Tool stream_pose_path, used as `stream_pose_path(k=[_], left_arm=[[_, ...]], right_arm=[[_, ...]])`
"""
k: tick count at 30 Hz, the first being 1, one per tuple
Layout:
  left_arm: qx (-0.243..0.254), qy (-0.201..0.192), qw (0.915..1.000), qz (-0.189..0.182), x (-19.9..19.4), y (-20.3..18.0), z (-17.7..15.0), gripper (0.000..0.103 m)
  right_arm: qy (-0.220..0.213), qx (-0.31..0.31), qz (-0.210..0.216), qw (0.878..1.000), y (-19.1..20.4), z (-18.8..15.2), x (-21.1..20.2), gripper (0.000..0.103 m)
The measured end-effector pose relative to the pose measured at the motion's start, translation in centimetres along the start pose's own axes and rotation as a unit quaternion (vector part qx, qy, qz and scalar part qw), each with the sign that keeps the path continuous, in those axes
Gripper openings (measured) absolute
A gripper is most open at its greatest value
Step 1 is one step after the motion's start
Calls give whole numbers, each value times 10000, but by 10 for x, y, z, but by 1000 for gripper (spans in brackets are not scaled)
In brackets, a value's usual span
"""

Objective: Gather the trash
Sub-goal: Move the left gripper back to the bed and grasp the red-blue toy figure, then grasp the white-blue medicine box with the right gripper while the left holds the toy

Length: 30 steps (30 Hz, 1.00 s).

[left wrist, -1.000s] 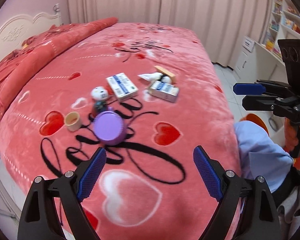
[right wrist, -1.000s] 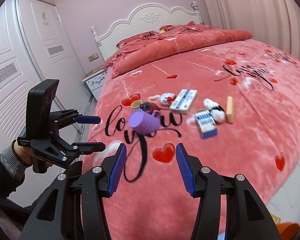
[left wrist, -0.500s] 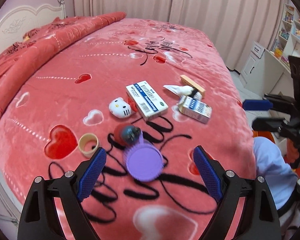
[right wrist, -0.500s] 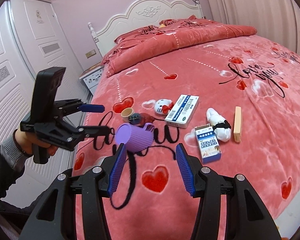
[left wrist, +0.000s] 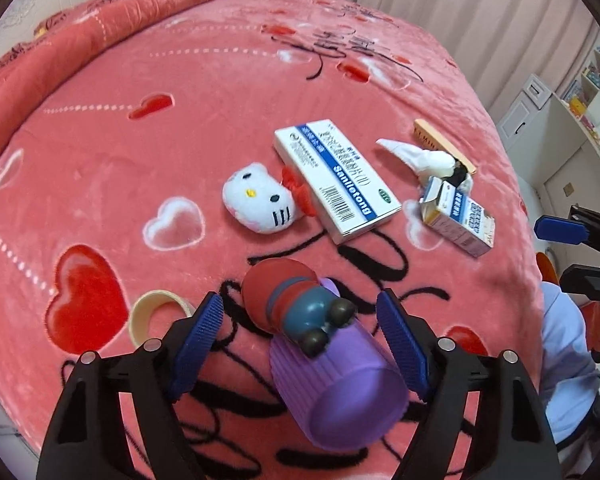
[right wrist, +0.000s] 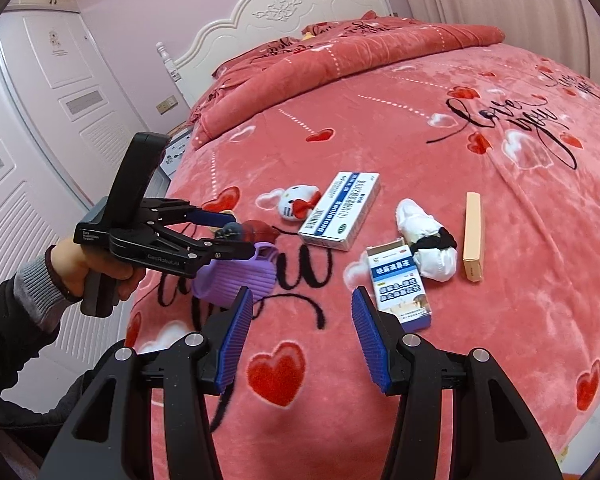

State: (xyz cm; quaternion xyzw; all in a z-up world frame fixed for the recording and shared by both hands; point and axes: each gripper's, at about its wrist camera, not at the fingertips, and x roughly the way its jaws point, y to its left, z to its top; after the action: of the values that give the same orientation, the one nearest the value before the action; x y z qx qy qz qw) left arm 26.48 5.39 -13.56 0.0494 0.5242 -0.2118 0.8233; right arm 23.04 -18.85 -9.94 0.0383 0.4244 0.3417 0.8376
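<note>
The left gripper (left wrist: 300,332) hangs over the purple cup (left wrist: 340,384), which lies on its side on the pink bedspread (left wrist: 180,92). Its jaws are closing, with the cup and a small red and blue toy (left wrist: 292,308) between them, and the pads do not yet press on either. The toy lies touching the cup's rim end, on the side away from the camera. A cream tape ring (left wrist: 156,312) sits just left of the cup, outside the left pad. Beyond the cup, toward the curtain, lie a white cat plush (left wrist: 260,200) and, touching its red bow, a long blue and white box (left wrist: 336,180). To the right of that box are a crumpled white tissue (left wrist: 420,158), a thin tan box (left wrist: 440,144) and a small opened carton (left wrist: 458,216).

The right gripper (right wrist: 302,330) hovers near the cup's right side, jaws partly apart and holding nothing, with only bedspread between them. The carton lies just beyond its right pad.
</note>
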Motion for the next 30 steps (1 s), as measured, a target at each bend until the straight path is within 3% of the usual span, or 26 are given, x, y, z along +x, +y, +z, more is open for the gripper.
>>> stream_pose_path(k=[4,9,15,22,30], left_arm=[[-25,110,9999,-44,8,4,3,78],[-103,296,9994,-131,21,13,5,61],[6,318,9994,-169,24,12,11,55],[269,72,9990,-358,7,-7,26,53],[429,86,9973,-588,10,-24,28,53]], right_arm=[[46,58,-59,10000,-10,-1,6,52],[72,128,-108,9998,-20,-2,11,52],[115,163,-177,9996,-28,-5,15,52],[158,50,-500,9986,-38,-8,21,52],[320,-114,-810,9961,-52,-9,39,52]])
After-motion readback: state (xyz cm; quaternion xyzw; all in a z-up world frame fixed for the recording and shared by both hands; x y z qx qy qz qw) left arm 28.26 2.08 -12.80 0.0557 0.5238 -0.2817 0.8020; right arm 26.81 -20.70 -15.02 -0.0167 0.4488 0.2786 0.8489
